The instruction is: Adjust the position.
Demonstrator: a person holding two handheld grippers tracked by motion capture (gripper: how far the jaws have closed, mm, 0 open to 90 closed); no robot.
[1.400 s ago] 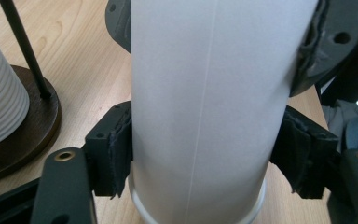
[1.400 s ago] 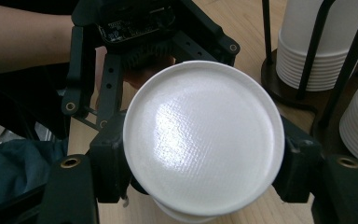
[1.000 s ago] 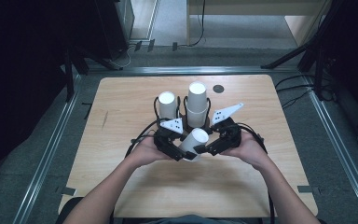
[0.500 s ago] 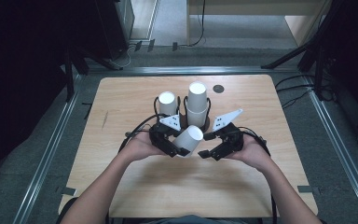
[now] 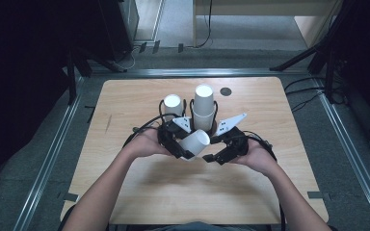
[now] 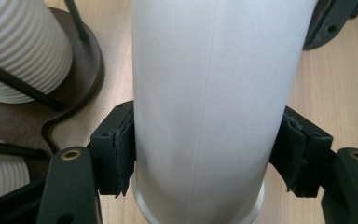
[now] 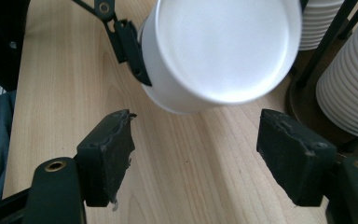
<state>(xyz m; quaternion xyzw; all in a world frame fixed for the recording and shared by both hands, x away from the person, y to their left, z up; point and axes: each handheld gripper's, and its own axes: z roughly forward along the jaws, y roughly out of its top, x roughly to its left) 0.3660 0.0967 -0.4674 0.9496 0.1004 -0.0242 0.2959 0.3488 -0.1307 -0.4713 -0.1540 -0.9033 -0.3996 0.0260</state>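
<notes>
Left gripper jaws clamp a white cup, tipped sideways.

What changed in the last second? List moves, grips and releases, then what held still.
The right gripper drew back a little from the white paper cup; its jaws have just been closing slightly, yet stand open with nothing between the pads. The left gripper keeps the cup clamped on its side. Both cup stacks in their wire holders and the table stayed as they were.
</notes>
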